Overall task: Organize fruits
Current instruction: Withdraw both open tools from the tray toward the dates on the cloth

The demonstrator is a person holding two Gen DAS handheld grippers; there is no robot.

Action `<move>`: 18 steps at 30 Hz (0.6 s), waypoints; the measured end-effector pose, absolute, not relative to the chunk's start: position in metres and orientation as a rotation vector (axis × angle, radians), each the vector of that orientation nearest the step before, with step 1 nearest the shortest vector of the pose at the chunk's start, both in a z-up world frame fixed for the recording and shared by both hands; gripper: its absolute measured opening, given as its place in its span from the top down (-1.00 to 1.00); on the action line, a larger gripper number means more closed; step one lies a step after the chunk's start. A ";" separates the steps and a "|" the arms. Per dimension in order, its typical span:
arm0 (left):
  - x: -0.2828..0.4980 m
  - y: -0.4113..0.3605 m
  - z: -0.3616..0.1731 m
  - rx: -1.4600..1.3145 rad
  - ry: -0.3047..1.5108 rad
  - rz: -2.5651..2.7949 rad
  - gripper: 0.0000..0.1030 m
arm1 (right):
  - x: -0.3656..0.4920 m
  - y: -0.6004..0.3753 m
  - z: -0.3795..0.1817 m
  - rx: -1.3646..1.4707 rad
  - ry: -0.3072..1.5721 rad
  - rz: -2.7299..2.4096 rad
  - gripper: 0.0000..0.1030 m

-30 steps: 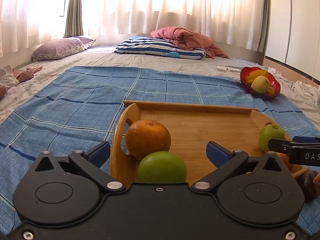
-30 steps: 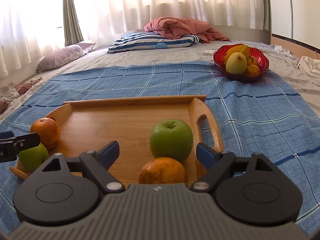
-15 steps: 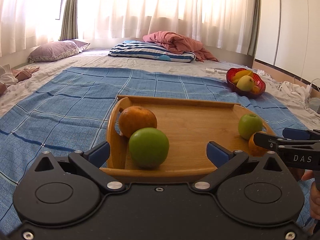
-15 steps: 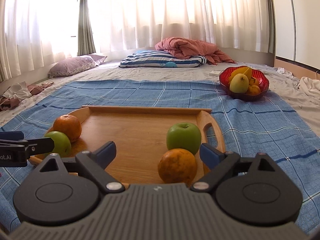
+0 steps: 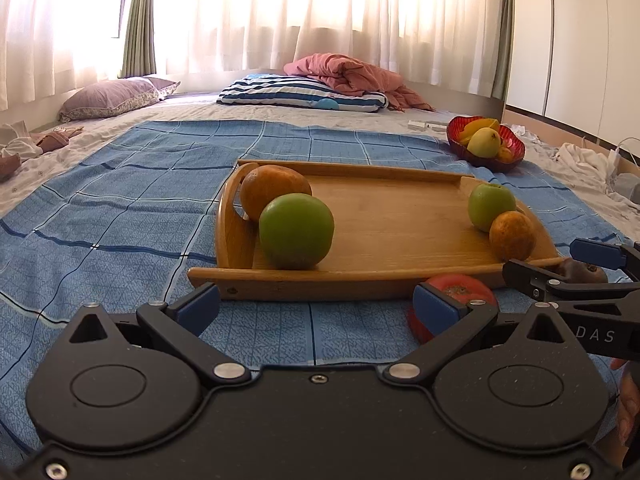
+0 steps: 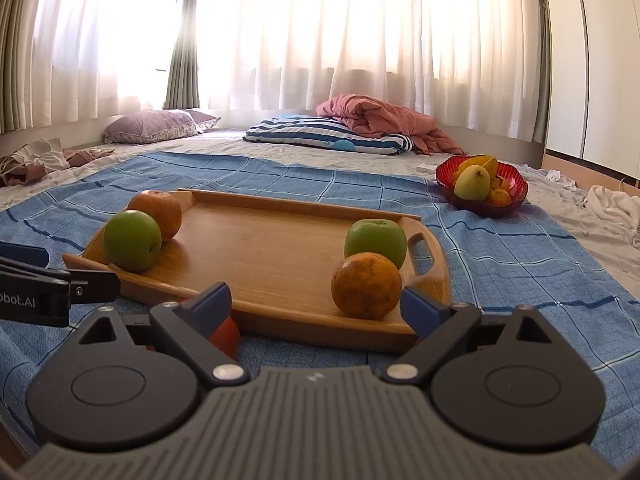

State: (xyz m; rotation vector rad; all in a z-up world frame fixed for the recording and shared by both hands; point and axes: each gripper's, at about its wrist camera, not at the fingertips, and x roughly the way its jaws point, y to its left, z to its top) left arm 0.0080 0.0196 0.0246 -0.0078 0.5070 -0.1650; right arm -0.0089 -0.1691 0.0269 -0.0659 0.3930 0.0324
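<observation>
Left wrist view: left claw (image 5: 316, 304) spread wide, empty, hovering short of the tray (image 5: 384, 276). Right claw (image 6: 316, 304) likewise wide and empty. Apples (image 5: 296, 231) and oranges (image 5: 275, 190) sit paired at opposite tray ends (apparently sorted); a tomato (image 5: 456, 290) lies outside. Legible: "DAS", "bot.AI".

Left tongs (image 5: 316, 306) spread wide, empty — right tongs (image 6: 316, 304) likewise, both low, side by side.
</observation>
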 end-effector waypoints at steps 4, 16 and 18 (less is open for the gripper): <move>-0.004 0.016 0.020 0.031 0.476 -0.170 -1.00 | -0.019 -0.168 0.020 -0.059 0.390 0.035 -0.90; -0.032 0.007 0.010 0.078 0.464 -0.245 -0.90 | -0.050 -0.160 0.006 -0.082 0.378 0.010 -0.62; -0.035 0.006 0.008 0.081 0.475 -0.272 -0.75 | -0.054 -0.159 0.004 -0.086 0.379 0.013 -0.58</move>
